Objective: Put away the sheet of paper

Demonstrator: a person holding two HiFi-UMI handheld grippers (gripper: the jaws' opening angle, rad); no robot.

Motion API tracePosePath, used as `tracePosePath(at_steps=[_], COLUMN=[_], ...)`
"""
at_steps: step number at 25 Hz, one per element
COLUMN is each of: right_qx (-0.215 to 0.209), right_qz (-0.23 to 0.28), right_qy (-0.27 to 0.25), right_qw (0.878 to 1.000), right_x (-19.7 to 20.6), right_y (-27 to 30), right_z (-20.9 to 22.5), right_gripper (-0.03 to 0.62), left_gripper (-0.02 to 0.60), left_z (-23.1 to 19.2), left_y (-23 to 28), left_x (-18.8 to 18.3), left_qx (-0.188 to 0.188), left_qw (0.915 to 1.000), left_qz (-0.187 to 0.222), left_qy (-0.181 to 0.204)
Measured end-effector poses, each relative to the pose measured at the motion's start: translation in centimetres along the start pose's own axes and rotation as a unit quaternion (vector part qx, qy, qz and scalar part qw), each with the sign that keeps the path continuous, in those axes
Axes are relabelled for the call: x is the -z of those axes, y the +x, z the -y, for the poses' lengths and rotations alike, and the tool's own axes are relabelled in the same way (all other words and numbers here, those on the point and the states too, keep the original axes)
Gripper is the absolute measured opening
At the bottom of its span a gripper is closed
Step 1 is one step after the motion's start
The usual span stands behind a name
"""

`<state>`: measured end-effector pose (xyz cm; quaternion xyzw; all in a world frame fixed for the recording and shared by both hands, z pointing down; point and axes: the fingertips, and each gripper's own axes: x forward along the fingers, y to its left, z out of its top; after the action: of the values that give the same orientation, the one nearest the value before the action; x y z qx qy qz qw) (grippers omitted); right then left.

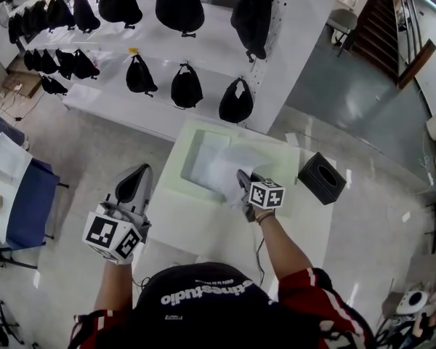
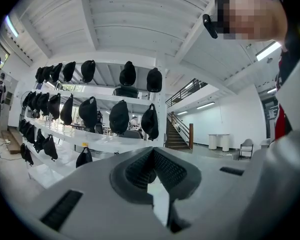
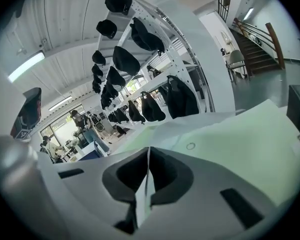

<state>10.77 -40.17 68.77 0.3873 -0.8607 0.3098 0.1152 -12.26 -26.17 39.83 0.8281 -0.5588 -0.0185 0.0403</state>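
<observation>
A white sheet of paper (image 1: pixel 229 167) hangs over the right part of a shallow pale green tray (image 1: pixel 186 153) on the table. My right gripper (image 1: pixel 242 179) is shut on the sheet's near edge. In the right gripper view the paper (image 3: pixel 145 193) shows edge-on, pinched between the closed jaws of that gripper (image 3: pixel 149 156). My left gripper (image 1: pixel 136 174) is held up off the table's left side, away from the paper. In the left gripper view it (image 2: pixel 151 158) points at the shelves, its jaws together with nothing between them.
A black tissue box (image 1: pixel 322 178) stands at the table's right end. White shelves with several black bags (image 1: pixel 186 87) run behind the table. A blue-draped table (image 1: pixel 30 202) is at the left. Stairs (image 1: pixel 384 27) rise at the back right.
</observation>
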Motion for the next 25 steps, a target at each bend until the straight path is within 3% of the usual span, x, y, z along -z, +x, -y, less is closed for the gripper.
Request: tracePosePath(at_steps=[17,25], right_qx=[-0.017,0.022], right_qz=[-0.033,-0.074], right_qy=[0.004,0.034], right_qw=[0.999,0.996], right_x=[0.9,3.0], right_y=[3.6,4.7], right_z=[-0.3,2.0], right_gripper=[0.003,0.003], left_gripper=[0.003,0.003], left_z=[-1.7,-2.2], left_y=[-0.2,0.5], left_x=[0.6,0.6], left_qx=[-0.028,-0.034], left_qw=[0.9996,0.9994], left_qz=[-0.004,-0.011], left_qy=[-0.005,-0.002])
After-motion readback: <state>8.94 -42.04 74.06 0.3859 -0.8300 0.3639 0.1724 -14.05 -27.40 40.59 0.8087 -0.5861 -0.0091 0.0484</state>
